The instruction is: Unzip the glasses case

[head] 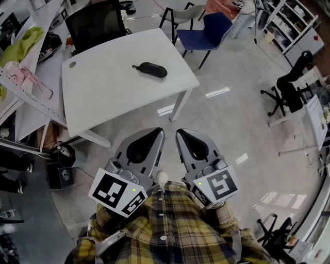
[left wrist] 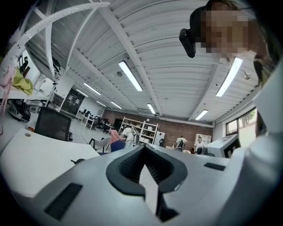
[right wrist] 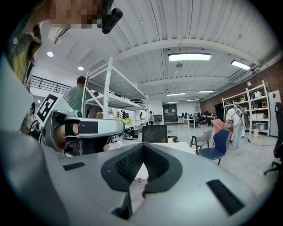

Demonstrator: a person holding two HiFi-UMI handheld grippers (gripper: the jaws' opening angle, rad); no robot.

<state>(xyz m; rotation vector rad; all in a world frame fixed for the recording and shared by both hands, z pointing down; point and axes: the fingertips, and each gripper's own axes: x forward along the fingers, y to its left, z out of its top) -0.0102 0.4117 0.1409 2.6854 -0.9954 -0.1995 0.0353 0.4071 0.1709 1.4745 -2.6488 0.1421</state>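
Observation:
The black glasses case [head: 149, 69] lies zipped on the white table [head: 108, 93], towards its far side. Both grippers are held close to the person's plaid shirt, over the floor and well short of the table. The left gripper [head: 157, 132] has its jaws together with nothing between them, and so does the right gripper [head: 180, 133]. In the left gripper view the shut left gripper [left wrist: 143, 148] points level over the table [left wrist: 31, 161], and the case [left wrist: 78, 161] is a small dark shape far off. In the right gripper view the right gripper [right wrist: 142, 148] is shut and empty, with the left gripper [right wrist: 84, 128] beside it.
A black office chair [head: 95, 23] stands behind the table, and a blue chair [head: 211, 28] and a grey chair [head: 183, 15] stand at its far right. A cluttered desk with a green cloth [head: 20, 44] is on the left. A black rolling chair [head: 289, 87] and shelves [head: 291, 20] stand at the right.

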